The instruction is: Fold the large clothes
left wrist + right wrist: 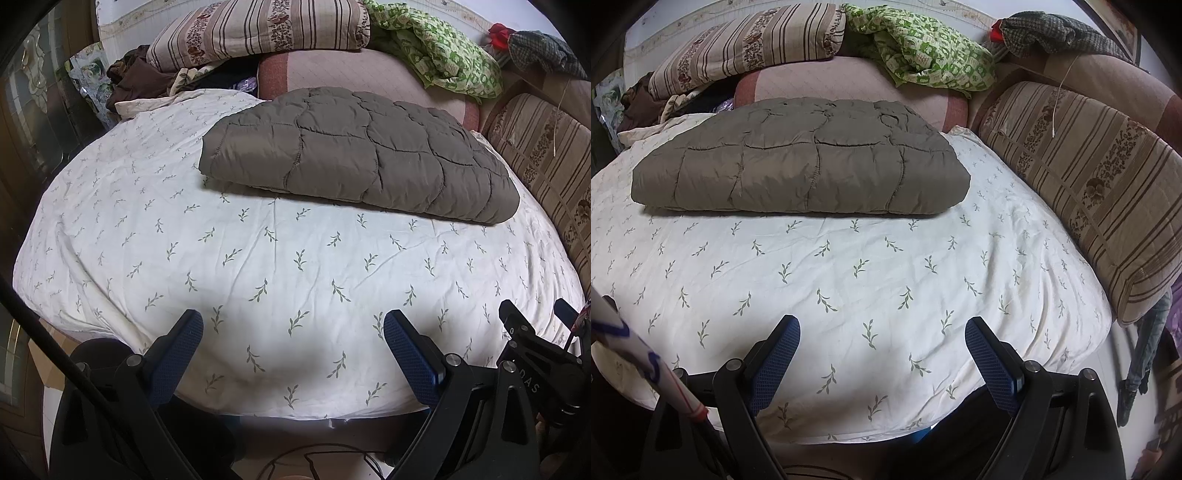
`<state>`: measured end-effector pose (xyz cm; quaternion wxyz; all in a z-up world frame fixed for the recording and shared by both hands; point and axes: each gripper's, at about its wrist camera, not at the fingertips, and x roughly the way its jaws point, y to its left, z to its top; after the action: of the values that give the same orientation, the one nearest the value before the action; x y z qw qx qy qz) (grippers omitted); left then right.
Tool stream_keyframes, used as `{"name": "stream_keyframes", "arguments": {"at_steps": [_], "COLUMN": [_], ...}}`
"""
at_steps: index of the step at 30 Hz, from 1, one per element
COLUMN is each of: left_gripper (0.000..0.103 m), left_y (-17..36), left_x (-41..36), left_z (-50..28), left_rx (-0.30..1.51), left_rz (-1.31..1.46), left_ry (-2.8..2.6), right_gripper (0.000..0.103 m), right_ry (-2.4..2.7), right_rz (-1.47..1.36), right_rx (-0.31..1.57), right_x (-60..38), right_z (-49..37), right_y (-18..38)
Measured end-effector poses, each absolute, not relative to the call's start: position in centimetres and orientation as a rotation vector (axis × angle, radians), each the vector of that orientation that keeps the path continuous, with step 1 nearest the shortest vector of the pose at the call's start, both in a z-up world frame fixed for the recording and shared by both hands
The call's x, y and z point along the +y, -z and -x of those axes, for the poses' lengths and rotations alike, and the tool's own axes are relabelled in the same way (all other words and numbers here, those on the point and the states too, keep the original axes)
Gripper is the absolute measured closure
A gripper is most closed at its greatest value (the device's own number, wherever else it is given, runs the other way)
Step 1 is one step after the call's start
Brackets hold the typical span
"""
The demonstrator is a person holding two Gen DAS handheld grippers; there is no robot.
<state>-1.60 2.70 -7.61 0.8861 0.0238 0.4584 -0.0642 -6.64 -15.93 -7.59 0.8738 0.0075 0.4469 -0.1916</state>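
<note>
A grey-brown quilted padded garment (354, 155) lies folded into a flat rectangular bundle on the far half of the bed; it also shows in the right wrist view (801, 162). The bed is covered by a white sheet with a green leaf print (258, 266) (849, 280). My left gripper (293, 323) is open and empty, above the near edge of the bed, well short of the garment. My right gripper (882, 328) is open and empty too, also above the near edge. The right gripper's body shows at the lower right of the left wrist view (532, 343).
Striped floral quilts lie at the head of the bed (258, 29) and along the right side (1089, 192). A pink cushion (369, 74), a green patterned cloth (923, 55), brown clothes (136, 77) and a checked garment (1052, 33) are piled behind.
</note>
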Motion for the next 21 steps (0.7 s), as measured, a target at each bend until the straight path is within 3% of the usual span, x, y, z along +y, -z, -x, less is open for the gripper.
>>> {"name": "stream_keyframes", "arguments": {"at_steps": [21], "left_gripper": [0.005], "left_y": [7.94], "left_x": [2.56], "left_z": [1.53], "left_rx": [0.978], "left_rz": [-0.051], "left_ry": [0.148], "right_gripper": [0.009], "right_ry": [0.402], "right_rz": [-0.02], "right_rx": [0.937], "right_x": [-15.82], "right_z": [6.63], "right_y": [7.79]}}
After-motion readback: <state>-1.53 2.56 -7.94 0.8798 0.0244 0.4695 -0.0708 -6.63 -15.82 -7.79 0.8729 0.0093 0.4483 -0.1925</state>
